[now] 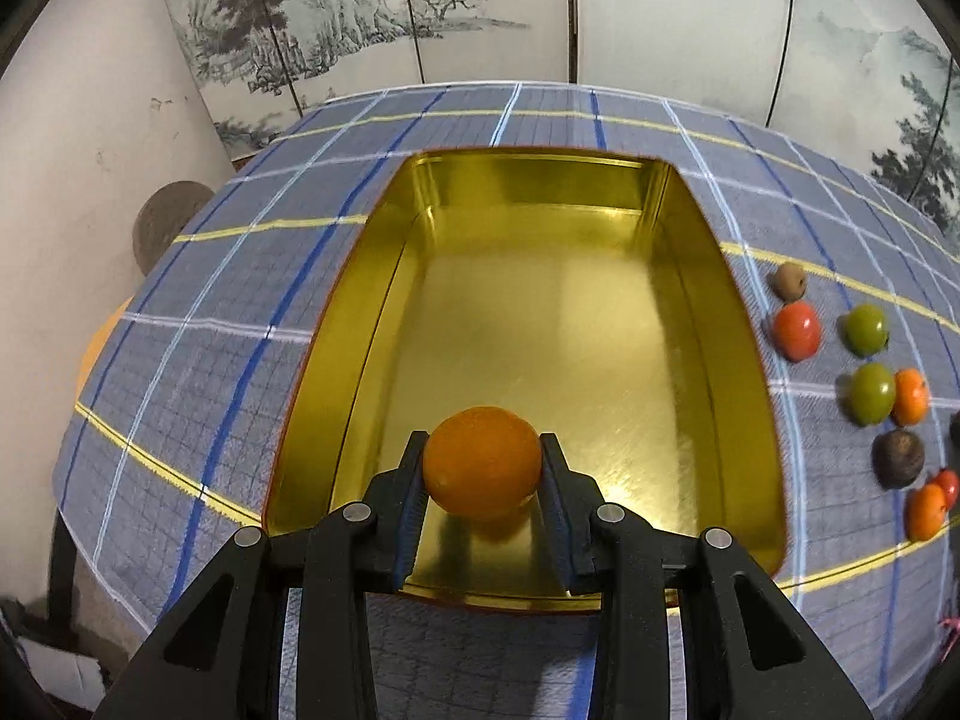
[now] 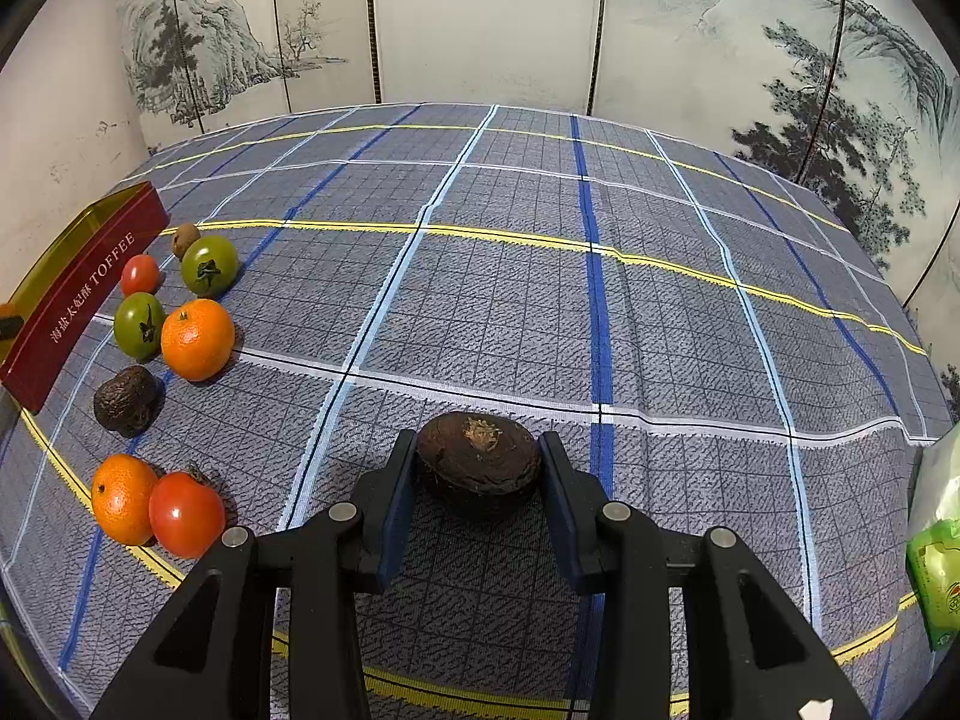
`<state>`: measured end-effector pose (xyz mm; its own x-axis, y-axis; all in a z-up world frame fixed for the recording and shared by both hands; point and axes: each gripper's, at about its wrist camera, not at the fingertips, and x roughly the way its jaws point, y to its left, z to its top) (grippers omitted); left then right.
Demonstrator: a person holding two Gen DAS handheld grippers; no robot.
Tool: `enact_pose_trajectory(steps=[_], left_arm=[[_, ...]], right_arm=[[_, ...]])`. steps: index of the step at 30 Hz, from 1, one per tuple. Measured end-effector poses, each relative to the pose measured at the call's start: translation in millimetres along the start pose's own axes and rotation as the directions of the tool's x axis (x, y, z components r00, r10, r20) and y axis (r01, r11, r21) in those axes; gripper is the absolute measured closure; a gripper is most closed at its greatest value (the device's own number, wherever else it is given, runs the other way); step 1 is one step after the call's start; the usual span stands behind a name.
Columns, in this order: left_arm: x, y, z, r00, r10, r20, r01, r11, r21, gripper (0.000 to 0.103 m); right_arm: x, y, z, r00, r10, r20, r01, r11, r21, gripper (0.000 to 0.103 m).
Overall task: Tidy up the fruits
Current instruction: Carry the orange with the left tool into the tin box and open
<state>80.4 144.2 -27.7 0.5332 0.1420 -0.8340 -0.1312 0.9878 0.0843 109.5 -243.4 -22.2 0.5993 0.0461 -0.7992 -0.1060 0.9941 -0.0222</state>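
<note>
My left gripper [image 1: 483, 456] is shut on an orange mandarin [image 1: 482, 461] and holds it over the near end of the open gold tin [image 1: 336, 372], whose floor is bare. My right gripper [image 2: 479, 462] is shut on a dark brown wrinkled fruit [image 2: 479, 461] just above the checked tablecloth [image 2: 660, 330]. More fruit lies on the cloth to the tin's right: two mandarins [image 2: 197, 339] [image 2: 123, 499], two red tomatoes [image 2: 186, 514] [image 2: 140, 274], two green tomatoes [image 2: 208, 266] [image 2: 139, 324], a dark wrinkled fruit [image 2: 126, 399] and a small brown fruit [image 2: 184, 239].
The tin's red outer wall reads TOFFEE [image 2: 84, 294] at the left of the right wrist view. A green plastic bag [image 2: 936, 552] lies at the table's right edge. A painted folding screen [image 2: 480, 18] stands behind the table. The table's left edge [image 1: 90, 396] drops off by a wall.
</note>
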Motion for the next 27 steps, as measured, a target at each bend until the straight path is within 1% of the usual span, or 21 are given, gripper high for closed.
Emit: enact_pose_trajectory(steps=[4,7,14,20,27], left_arm=[[5,0,-4,1.0,0.005,-0.008,-0.005,1.0,0.018,0.067],[5,4,-6,1.0,-0.011,-0.013,0.011,1.0,0.007,0.067],[3,8,-9,1.0,-0.021,-0.02,0.022,0.999,0.023,0.067],[-1,10,-17,1.0,-0.003,-0.024,0.004,0.999,0.034,0.067],[0,10,-17,0.999,0.006,-0.036,-0.004,0.999,0.036,0.067]], right_arm=[[0,0,0,1.0,0.0,0.0,0.0,1.0,0.0,0.067],[0,0,0,1.0,-0.001,0.0,0.001,1.0,-0.001,0.067],[0,0,0,1.0,0.0,0.0,0.0,1.0,0.0,0.067],[0,0,0,1.0,0.0,0.0,0.0,1.0,0.0,0.067],[0,0,0,1.0,0.0,0.0,0.0,1.0,0.0,0.067]])
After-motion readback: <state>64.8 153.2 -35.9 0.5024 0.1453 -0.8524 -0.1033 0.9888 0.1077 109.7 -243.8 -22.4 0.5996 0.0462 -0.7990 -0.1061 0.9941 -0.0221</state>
